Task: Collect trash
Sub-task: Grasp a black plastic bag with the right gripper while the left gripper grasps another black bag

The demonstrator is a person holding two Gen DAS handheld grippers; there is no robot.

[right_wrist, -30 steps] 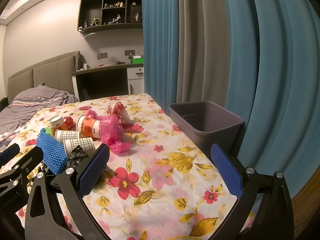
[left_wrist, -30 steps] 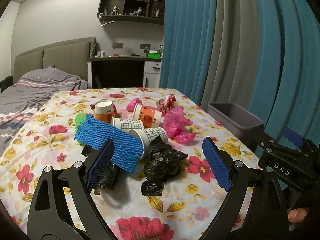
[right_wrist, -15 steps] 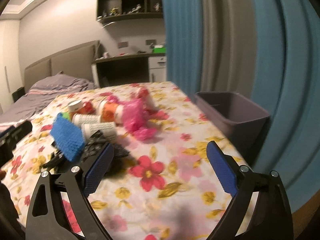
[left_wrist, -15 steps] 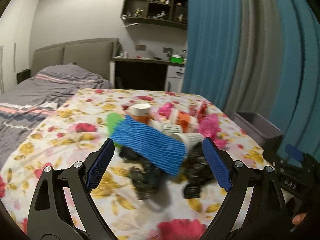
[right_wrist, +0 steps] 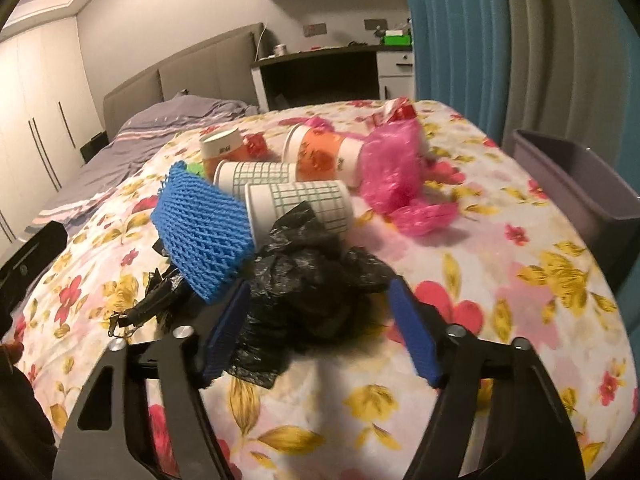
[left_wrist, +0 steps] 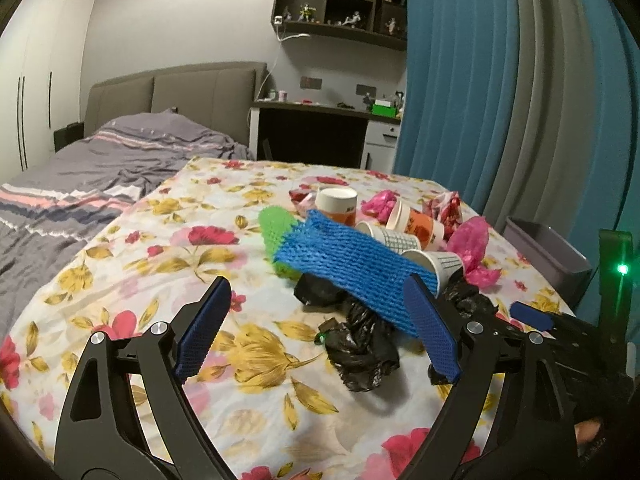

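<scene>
A pile of trash lies on the flowered tablecloth (left_wrist: 168, 248): a blue foam net (right_wrist: 200, 220), crumpled black plastic bags (right_wrist: 316, 292), grid-printed paper cups (right_wrist: 300, 200), orange cups (right_wrist: 320, 152) and a pink bag (right_wrist: 392, 164). My right gripper (right_wrist: 320, 286) points down at the nearest black bag, which sits between its closing jaws; the left pad touches it and the right pad is just beside it. My left gripper (left_wrist: 317, 282) stands open and holds nothing, with another black bag (left_wrist: 360, 344) and the blue net (left_wrist: 352, 264) near its right finger.
A grey bin (right_wrist: 572, 176) stands at the table's right edge, beside the blue curtain (left_wrist: 500, 100). A bed (left_wrist: 100, 168) lies to the left and a desk (left_wrist: 312, 128) stands behind the table. A green foam net (left_wrist: 276, 228) lies behind the blue one.
My right gripper has dropped forward onto the black bag and its jaws have narrowed around it. My left gripper has swung left, so the pile now sits towards its right finger.
</scene>
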